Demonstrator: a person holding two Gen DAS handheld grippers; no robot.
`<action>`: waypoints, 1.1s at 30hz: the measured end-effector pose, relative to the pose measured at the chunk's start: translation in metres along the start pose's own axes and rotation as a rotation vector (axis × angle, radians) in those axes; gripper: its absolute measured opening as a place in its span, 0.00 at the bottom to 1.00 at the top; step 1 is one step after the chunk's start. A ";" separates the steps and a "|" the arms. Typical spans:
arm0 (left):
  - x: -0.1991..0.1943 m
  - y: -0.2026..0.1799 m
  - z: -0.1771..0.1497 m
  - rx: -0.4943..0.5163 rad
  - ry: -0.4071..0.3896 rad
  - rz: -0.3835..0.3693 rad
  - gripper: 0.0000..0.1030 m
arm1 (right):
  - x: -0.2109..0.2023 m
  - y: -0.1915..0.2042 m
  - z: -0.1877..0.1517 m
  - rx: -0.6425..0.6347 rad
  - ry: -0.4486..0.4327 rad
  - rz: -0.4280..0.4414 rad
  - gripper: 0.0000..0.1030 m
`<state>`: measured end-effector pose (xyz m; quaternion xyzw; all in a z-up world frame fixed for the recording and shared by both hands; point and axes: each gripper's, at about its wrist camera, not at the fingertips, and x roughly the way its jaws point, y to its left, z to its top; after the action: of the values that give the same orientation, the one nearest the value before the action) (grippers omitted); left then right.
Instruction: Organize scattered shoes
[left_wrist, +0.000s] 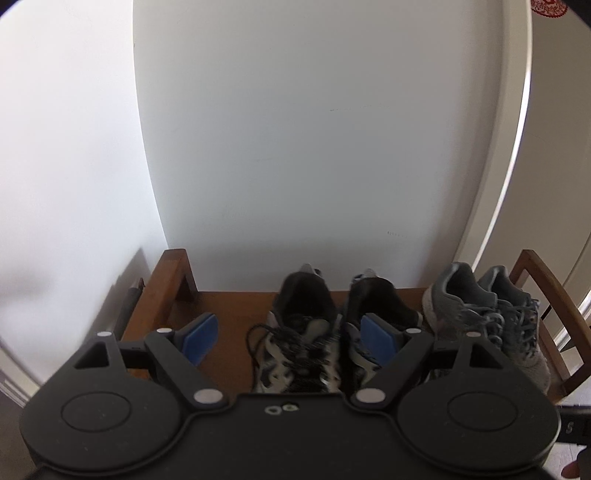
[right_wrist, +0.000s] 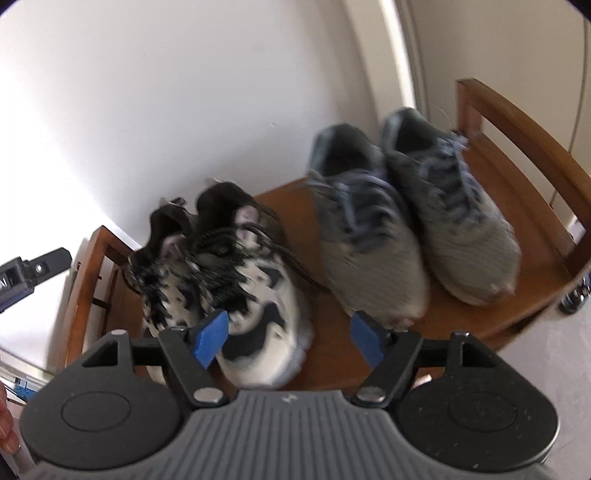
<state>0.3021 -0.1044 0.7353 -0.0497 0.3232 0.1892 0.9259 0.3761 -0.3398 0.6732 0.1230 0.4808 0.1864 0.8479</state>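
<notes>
Left wrist view: the left claw (left_wrist: 288, 338) gapes empty above the black-and-white sneakers (left_wrist: 301, 332); bare bench (left_wrist: 225, 306) remains toward its left rail.

Right wrist view: the right claw (right_wrist: 290, 341) hangs spread and empty; grey sneakers (right_wrist: 410, 218) sit near the bench's (right_wrist: 332, 354) right armrest, black-and-white sneakers (right_wrist: 221, 280) beside them.

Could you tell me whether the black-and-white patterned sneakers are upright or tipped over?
Upright: both black-and-white patterned sneakers rest on their soles on the brown wooden rack, openings facing up.

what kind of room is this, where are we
Probably a home entryway or hallway corner. A wooden shoe rack stands against a plain white wall, holding black-and-white sneakers beside grey sneakers, with white door trim next to it.
</notes>
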 end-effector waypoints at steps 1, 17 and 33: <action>-0.003 -0.004 -0.002 0.002 -0.001 0.005 0.82 | 0.000 -0.006 -0.003 0.004 0.009 0.003 0.75; -0.044 -0.042 -0.020 0.010 0.022 0.088 0.82 | -0.013 -0.041 -0.047 -0.012 0.122 0.074 0.78; -0.070 -0.026 -0.061 0.043 0.140 0.091 0.82 | -0.049 -0.037 -0.106 0.029 0.154 0.005 0.86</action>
<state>0.2261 -0.1638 0.7300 -0.0280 0.3932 0.2201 0.8923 0.2688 -0.3911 0.6430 0.1217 0.5471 0.1903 0.8060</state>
